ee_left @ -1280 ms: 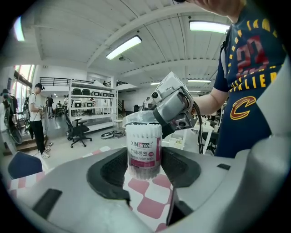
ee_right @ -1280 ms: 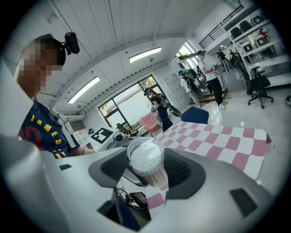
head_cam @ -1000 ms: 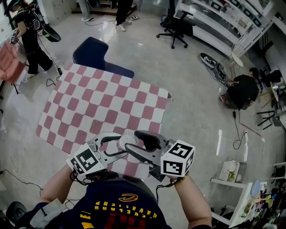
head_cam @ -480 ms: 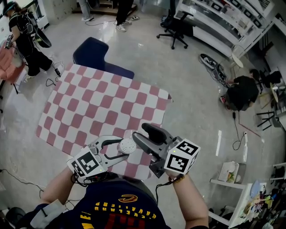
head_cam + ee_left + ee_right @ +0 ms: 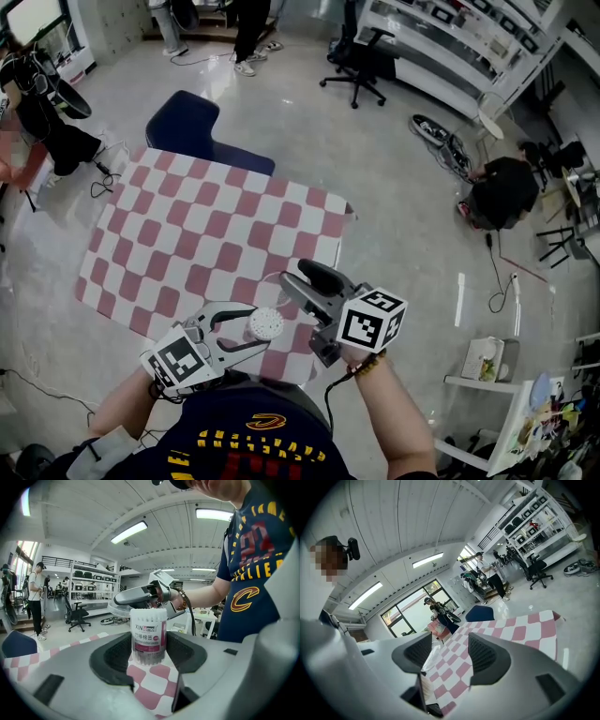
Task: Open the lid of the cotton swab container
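Note:
My left gripper (image 5: 255, 328) is shut on the cotton swab container (image 5: 266, 324), a clear tube with a pink label, held upright above the near edge of the checkered table (image 5: 206, 234). In the left gripper view the container (image 5: 148, 634) stands between the pads with bare swab tips at its top. My right gripper (image 5: 295, 278) hangs just above and to the right of it. The clear lid (image 5: 117, 611) shows under the right gripper's jaws, off the container. In the right gripper view the lid (image 5: 432, 657) is a faint clear shape by the left pad.
The pink and white checkered cloth covers a low table. A dark blue seat (image 5: 187, 122) stands at its far left corner. An office chair (image 5: 361, 56), shelving, standing people at the far left and a person on the floor (image 5: 506, 192) surround it.
My right gripper, which sat over the container's top, has lifted up and to the right. The swab tips now show. Both grippers have drifted slightly toward the near table edge.

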`<state>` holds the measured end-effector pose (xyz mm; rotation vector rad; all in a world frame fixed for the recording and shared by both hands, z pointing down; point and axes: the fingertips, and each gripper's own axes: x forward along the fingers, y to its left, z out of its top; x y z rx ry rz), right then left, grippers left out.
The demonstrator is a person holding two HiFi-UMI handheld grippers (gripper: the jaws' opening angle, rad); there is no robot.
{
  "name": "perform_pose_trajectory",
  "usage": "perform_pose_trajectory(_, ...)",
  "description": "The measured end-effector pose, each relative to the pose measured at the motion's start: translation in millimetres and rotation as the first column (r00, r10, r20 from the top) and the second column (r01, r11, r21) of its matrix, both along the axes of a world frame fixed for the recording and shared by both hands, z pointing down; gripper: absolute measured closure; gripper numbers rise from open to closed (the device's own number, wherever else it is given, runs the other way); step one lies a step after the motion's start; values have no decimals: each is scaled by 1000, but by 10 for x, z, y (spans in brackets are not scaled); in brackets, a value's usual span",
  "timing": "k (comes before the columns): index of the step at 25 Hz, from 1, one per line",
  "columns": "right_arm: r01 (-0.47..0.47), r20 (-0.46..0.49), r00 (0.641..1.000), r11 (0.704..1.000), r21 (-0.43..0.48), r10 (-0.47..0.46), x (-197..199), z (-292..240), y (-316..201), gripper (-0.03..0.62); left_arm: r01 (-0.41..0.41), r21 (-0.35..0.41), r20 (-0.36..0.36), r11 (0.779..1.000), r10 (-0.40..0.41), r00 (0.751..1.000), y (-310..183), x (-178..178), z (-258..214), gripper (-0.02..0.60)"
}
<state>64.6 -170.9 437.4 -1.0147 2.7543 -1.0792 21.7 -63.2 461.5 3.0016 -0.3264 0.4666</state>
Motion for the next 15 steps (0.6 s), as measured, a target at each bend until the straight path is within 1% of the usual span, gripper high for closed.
perform_pose_trajectory(6, -4, 24, 1000, 999, -39, 5, 35, 142, -2, 350, 2, -18, 9, 1000, -2, 1000, 8, 43, 46, 353)
perform_pose_trajectory(10, -28, 33, 999, 1000, 0, 28, 70, -19, 10, 350, 37, -54, 27, 998, -36, 999, -46, 8, 176, 353)
perform_pose_trajectory(15, -49, 34, 998, 998, 45, 48, 132, -197, -1, 350, 96, -77, 9, 992, -96, 995, -156, -77, 188, 353)
